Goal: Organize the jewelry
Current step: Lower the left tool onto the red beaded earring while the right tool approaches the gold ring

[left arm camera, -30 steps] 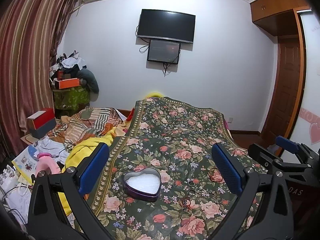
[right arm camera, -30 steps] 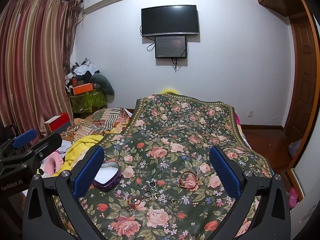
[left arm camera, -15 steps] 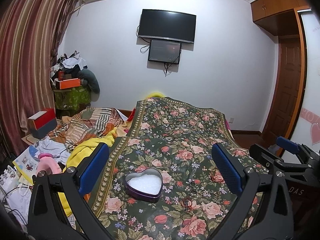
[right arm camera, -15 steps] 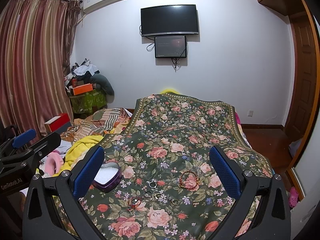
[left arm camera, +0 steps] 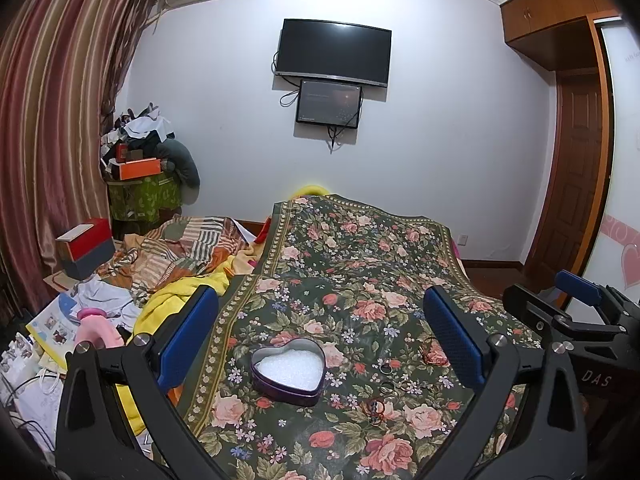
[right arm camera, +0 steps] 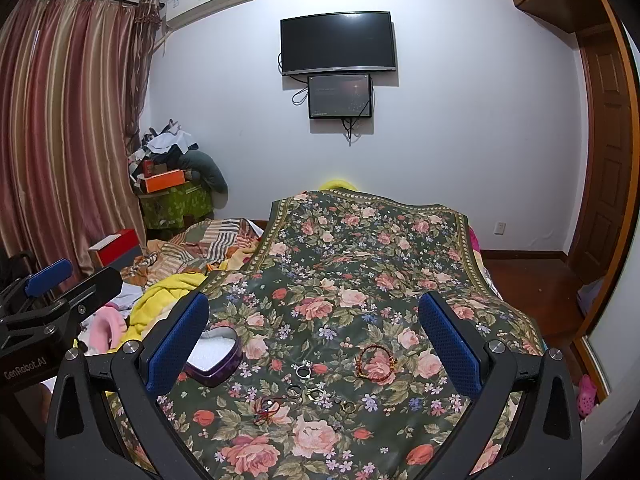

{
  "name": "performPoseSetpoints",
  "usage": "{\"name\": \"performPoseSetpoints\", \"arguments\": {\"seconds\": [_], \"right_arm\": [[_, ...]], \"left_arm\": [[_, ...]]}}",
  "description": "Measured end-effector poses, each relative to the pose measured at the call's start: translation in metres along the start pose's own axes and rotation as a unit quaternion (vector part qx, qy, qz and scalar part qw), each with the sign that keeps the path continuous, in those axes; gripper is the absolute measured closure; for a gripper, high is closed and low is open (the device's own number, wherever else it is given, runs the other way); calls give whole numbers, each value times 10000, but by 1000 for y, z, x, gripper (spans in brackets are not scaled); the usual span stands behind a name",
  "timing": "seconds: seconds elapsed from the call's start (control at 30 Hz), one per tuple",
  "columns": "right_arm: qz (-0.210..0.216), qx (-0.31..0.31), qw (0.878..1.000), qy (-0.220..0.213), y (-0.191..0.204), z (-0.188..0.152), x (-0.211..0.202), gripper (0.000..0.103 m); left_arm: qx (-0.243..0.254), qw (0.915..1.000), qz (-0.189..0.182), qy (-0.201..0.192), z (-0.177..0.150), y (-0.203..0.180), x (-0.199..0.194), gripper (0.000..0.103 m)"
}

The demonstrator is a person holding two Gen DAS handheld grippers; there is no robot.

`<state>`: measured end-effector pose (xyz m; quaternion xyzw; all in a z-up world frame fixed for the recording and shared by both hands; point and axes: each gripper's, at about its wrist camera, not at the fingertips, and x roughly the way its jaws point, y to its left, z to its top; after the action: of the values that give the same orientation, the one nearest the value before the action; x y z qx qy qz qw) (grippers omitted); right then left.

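A purple heart-shaped tin [left arm camera: 288, 374] with white lining lies open on the floral bedspread [left arm camera: 344, 264]; in the right wrist view the tin [right arm camera: 218, 356] sits behind the left finger. Several rings [right arm camera: 316, 394] lie in a loose row on the cloth, with a red cord bracelet [right arm camera: 268, 410] to their left and a beaded bracelet [right arm camera: 376, 362] to their right. My left gripper [left arm camera: 320, 320] hovers open above the tin. My right gripper [right arm camera: 314, 322] hovers open above the rings. Neither holds anything.
Rumpled striped and yellow blankets [left arm camera: 180, 264] and clutter lie left of the spread. A red and grey box [left arm camera: 84, 246] and a piled green stand [left arm camera: 144, 196] line the curtain side. A wooden door [right arm camera: 604, 160] and floor are on the right.
The left wrist view has shifted very slightly; the tin sits a touch farther right in it. Both grippers stay open and the jewelry has not moved.
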<state>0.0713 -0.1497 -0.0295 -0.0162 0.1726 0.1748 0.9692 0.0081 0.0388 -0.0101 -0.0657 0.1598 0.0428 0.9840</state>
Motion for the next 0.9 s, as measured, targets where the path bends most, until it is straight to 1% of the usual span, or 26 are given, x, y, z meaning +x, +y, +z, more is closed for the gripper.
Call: {"name": "performPoseSetpoints", "arguments": {"seconds": [0.3, 0.4, 0.6, 0.77, 0.9], "right_arm": [[-3, 4, 10000, 58, -3, -1, 0, 0], [-51, -20, 9999, 132, -5, -3, 5, 0], [-255, -79, 9987, 444, -16, -14, 20, 0], [-366, -58, 9958, 833, -31, -29, 36, 0], [-466, -51, 9914, 1225, -43, -43, 51, 0]], "left_arm": [[31, 10000, 8, 48, 0, -1, 1, 0], [49, 9999, 29, 135, -3, -2, 7, 0], [72, 9979, 52, 644, -16, -2, 35, 0], [119, 9927, 22, 1198, -36, -6, 65, 0], [227, 9882, 13, 1514, -50, -11, 83, 0]]}}
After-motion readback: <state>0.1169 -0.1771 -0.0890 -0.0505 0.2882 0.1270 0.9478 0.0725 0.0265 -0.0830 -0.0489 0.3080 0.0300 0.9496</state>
